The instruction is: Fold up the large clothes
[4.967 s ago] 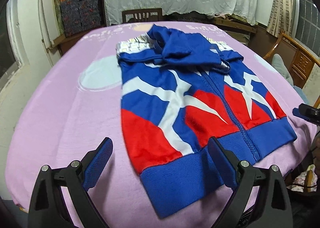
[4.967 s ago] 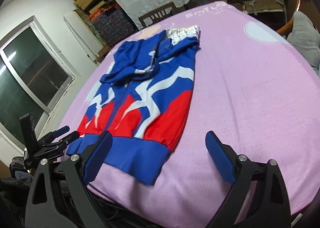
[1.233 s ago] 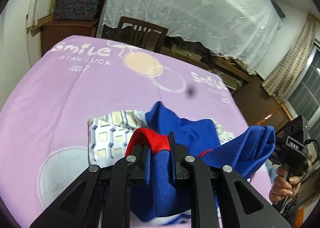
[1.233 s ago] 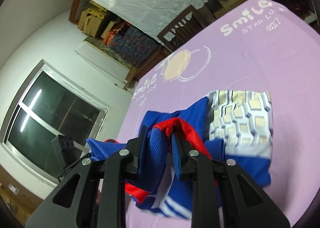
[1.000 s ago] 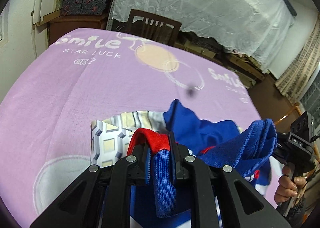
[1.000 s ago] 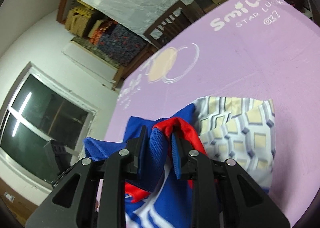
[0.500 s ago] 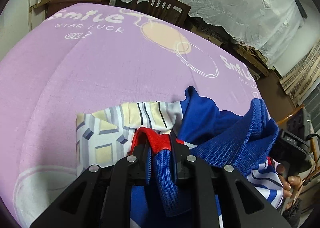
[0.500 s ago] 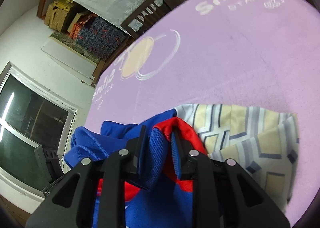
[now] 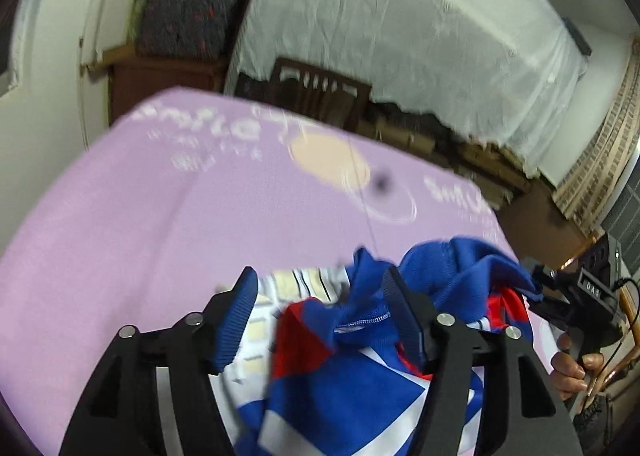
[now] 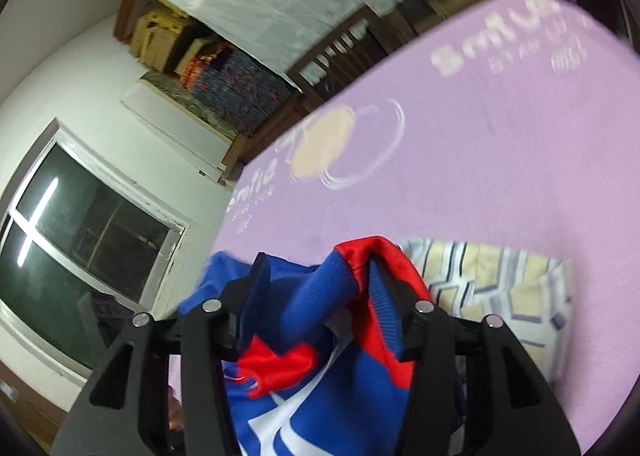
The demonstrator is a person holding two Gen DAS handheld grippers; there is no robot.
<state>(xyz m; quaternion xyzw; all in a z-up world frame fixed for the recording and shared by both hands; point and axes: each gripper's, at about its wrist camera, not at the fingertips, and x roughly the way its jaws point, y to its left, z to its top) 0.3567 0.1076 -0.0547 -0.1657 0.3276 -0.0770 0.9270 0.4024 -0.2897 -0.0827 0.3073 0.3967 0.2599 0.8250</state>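
Note:
The blue, red and white zip jacket [image 9: 344,368] lies bunched on the purple table cover [image 9: 168,224], its hem folded up toward the collar end. My left gripper [image 9: 316,296] is open; the hem lies loose between its blue pads. My right gripper [image 10: 320,288] is open too, with the blue and red hem [image 10: 344,276] draped between its fingers. The jacket's cream and blue patterned lining [image 10: 496,280] shows to the right. The other gripper [image 9: 576,296] shows at the right of the left wrist view.
A dark wooden chair [image 9: 316,92] stands behind the table's far edge, with a white lace cloth [image 9: 400,36] over furniture behind it. A window [image 10: 80,240] is on the left wall. Stacked boxes [image 9: 188,20] sit at the back left.
Both grippers have opened and let go of the jacket hem, which they held shut half a second ago. The hem now lies dropped over the jacket's upper part.

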